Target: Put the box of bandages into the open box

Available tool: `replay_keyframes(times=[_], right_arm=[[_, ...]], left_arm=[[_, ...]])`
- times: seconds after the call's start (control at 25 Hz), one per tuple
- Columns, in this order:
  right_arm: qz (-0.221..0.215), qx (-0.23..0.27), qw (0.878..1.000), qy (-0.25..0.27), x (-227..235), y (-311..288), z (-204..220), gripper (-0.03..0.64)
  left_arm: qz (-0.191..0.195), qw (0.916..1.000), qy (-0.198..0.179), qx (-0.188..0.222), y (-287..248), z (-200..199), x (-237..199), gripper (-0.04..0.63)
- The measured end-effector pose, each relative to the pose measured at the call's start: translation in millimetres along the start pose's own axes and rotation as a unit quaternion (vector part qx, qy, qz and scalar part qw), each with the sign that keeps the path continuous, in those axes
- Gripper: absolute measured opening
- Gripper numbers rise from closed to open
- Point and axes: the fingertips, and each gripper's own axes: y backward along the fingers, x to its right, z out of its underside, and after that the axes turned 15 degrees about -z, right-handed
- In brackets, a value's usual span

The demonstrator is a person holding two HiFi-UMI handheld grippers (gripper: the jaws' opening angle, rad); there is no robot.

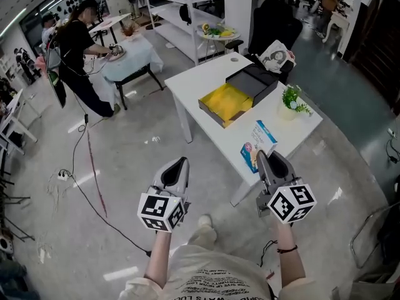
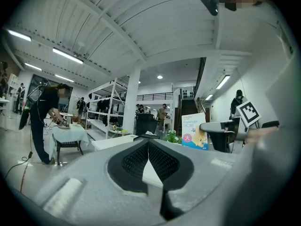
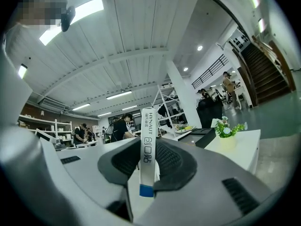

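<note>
My right gripper (image 1: pixel 264 156) is shut on the box of bandages (image 1: pixel 257 144), a flat white and blue carton, over the near edge of the white table (image 1: pixel 194 80). In the right gripper view the carton (image 3: pixel 148 147) shows edge on, upright between the pads. The open box (image 1: pixel 225 104), brown with a yellow inside, sits mid-table beyond it, its black lid (image 1: pixel 253 82) lying just behind. My left gripper (image 1: pixel 180 162) hangs over the floor left of the table, shut and empty; its pads (image 2: pixel 136 160) meet. From the left gripper view, the held carton (image 2: pixel 194 131) stands at the right.
A small potted plant (image 1: pixel 291 102) stands right of the open box. A magazine (image 1: pixel 277 56) lies past the table's far corner. A person (image 1: pixel 78 49) works at a covered table (image 1: pixel 128 54) at the back left. Cables (image 1: pixel 87 186) run over the floor.
</note>
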Motion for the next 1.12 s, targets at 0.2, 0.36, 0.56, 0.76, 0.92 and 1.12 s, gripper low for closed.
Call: replay_keyframes(times=[0.2, 0.36, 0.56, 0.76, 0.92, 1.12], right_arm=[[0.015, -0.008, 1.000, -0.011, 31, -52, 3, 0.092], [0.026, -0.013, 0.999, -0.017, 51, -85, 6, 0.092], [0.035, -0.016, 0.999, -0.021, 68, -114, 9, 0.092], [0.044, -0.020, 0.998, -0.033, 80, -128, 15, 0.092], [0.047, -0.025, 0.998, -0.043, 91, -141, 19, 0.092], [0.056, -0.025, 0.997, -0.056, 119, -165, 21, 0.092]], left_arm=[[0.014, 0.9998, 0.005, -0.012, -63, 1, -27, 0.023], [0.033, 0.9993, 0.009, -0.017, -103, 1, -38, 0.023], [0.047, 0.9985, 0.011, -0.025, -138, 7, -48, 0.023], [0.060, 0.9976, 0.015, -0.032, -158, 11, -52, 0.023], [0.066, 0.9968, 0.021, -0.040, -174, 17, -55, 0.023], [0.067, 0.9962, 0.025, -0.050, -209, 22, -64, 0.023]])
